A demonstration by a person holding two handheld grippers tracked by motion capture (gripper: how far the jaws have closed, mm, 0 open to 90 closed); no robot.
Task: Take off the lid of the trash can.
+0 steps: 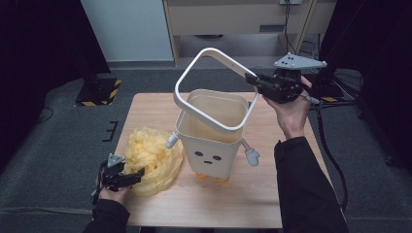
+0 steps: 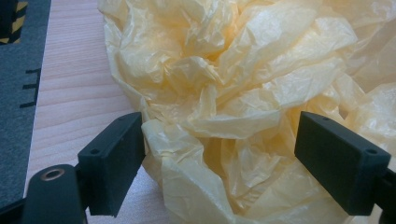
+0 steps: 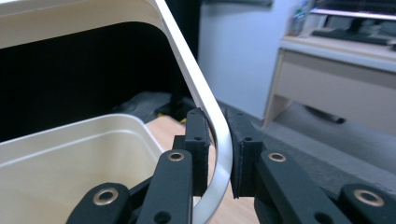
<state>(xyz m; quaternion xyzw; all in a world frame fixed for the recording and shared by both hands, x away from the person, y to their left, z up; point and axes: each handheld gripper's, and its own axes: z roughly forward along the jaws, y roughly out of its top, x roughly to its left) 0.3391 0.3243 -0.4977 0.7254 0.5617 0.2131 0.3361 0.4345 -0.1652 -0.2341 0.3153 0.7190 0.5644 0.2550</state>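
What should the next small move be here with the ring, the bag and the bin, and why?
Probably close the left gripper on the bag. Its jaws stand open around a fold of the crumpled yellow film without pinching it, while the right gripper already holds the white ring tilted up off the bin, leaving its mouth open to take the bag.

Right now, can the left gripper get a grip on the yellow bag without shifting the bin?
Probably yes. The left gripper already has its jaws open around a crumpled fold of the yellow bag, with nothing between them. The bin stands beside the bag, clear of that approach.
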